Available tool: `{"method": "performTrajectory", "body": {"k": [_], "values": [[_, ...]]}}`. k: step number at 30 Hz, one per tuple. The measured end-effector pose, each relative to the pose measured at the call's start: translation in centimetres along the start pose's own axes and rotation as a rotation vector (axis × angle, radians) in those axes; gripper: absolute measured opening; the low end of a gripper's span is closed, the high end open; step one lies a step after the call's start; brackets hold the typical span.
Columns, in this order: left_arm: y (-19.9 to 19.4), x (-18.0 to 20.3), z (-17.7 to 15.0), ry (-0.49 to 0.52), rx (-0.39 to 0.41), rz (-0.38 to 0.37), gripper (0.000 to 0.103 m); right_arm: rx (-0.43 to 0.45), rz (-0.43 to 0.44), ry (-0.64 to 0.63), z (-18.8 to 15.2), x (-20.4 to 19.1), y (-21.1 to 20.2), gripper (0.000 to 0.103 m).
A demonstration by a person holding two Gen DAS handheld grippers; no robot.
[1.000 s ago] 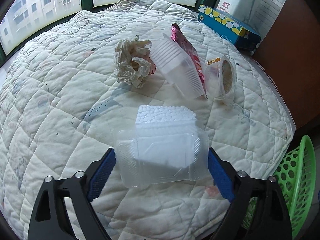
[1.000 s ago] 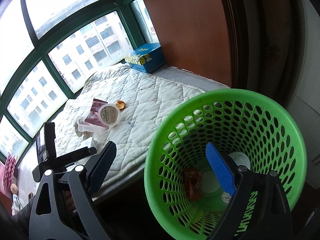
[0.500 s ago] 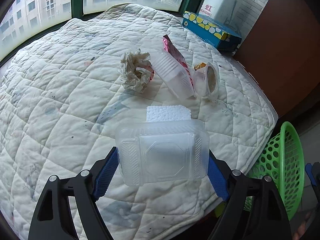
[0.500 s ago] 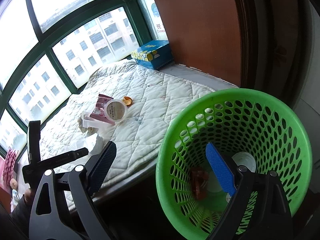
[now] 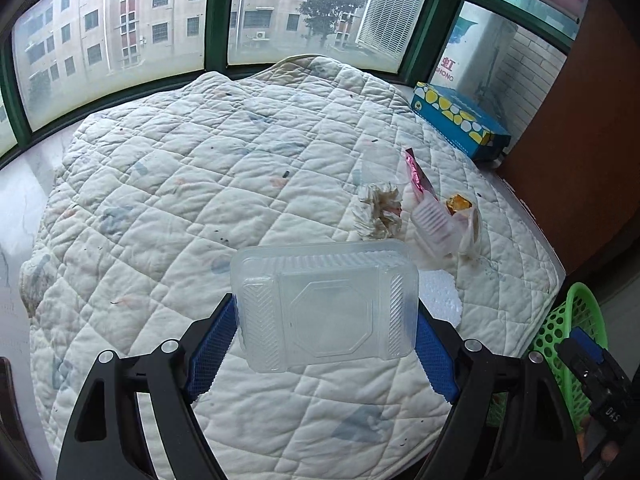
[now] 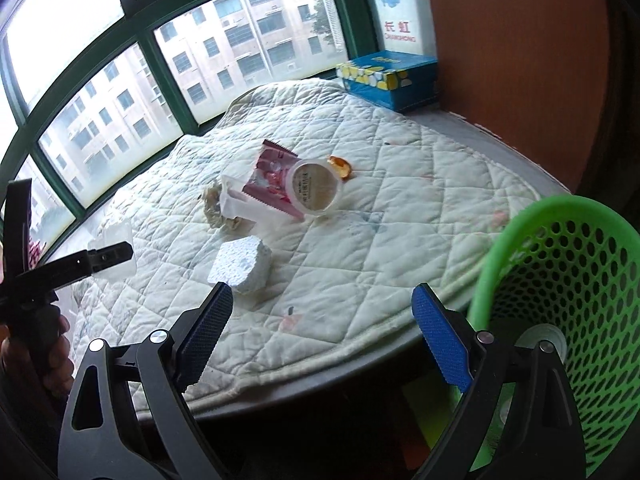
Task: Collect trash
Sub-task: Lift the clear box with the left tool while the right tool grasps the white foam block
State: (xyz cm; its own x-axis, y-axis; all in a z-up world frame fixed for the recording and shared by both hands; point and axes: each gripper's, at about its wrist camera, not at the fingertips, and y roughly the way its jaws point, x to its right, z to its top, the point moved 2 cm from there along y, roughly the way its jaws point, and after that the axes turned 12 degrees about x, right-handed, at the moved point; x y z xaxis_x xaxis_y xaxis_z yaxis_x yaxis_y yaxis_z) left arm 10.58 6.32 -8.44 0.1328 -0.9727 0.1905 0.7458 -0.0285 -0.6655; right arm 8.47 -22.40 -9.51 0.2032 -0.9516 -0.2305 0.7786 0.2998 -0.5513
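Left gripper (image 5: 326,346) clamps a clear tub (image 5: 325,306) across its width, both blue pads pressed on the tub's short ends, and holds it up off the quilt (image 5: 192,200). Thin plastic like that likely flexes; squeezed harder it could buckle and pop free, and a loose hold could let it slide out on the way to the basket (image 5: 576,332) at the quilt's right edge. Beyond the tub lie a crumpled tissue (image 5: 378,216), a pink wrapper (image 5: 416,176), a ribbed tray (image 5: 434,226) and a foam block (image 5: 442,294), all crowded together.

Right gripper (image 6: 322,332), seen from its own camera, stands wide with nothing between the jaws, hanging over the quilt's near edge just short of the foam block (image 6: 242,262). The basket (image 6: 560,276) sits close by its right finger, so a careless swing could knock the rim. A cup (image 6: 316,188) leans on the wrapper (image 6: 272,178); grabbing one may drag the other off the quilt.
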Motion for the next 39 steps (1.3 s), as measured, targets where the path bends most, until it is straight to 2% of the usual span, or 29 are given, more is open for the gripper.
{"method": "performTrajectory", "body": {"k": [11, 21, 24, 29, 39], "values": [[-0.7, -4.2, 0.7, -0.043, 0.023, 0.04, 0.08, -0.084, 0.064, -0.068, -0.4, -6.3, 6.7, 0.088], [-0.3, -6.0, 0.6, -0.063, 0.02, 0.048, 0.08, -0.151, 0.028, -0.083, -1.2, -8.7, 12.2, 0.083], [0.0, -6.3, 0.6, -0.068, 0.014, 0.05, 0.08, -0.174, 0.006, -0.103, -1.5, -9.1, 13.5, 0.078], [0.1, -6.4, 0.5, -0.073, 0.012, 0.051, 0.08, -0.186, -0.055, -0.14, -2.1, -8.8, 14.4, 0.065], [-0.4, -4.9, 0.9, -0.058, 0.023, 0.031, 0.08, -0.166, -0.025, -0.128, -1.9, -8.1, 12.6, 0.065]]}}
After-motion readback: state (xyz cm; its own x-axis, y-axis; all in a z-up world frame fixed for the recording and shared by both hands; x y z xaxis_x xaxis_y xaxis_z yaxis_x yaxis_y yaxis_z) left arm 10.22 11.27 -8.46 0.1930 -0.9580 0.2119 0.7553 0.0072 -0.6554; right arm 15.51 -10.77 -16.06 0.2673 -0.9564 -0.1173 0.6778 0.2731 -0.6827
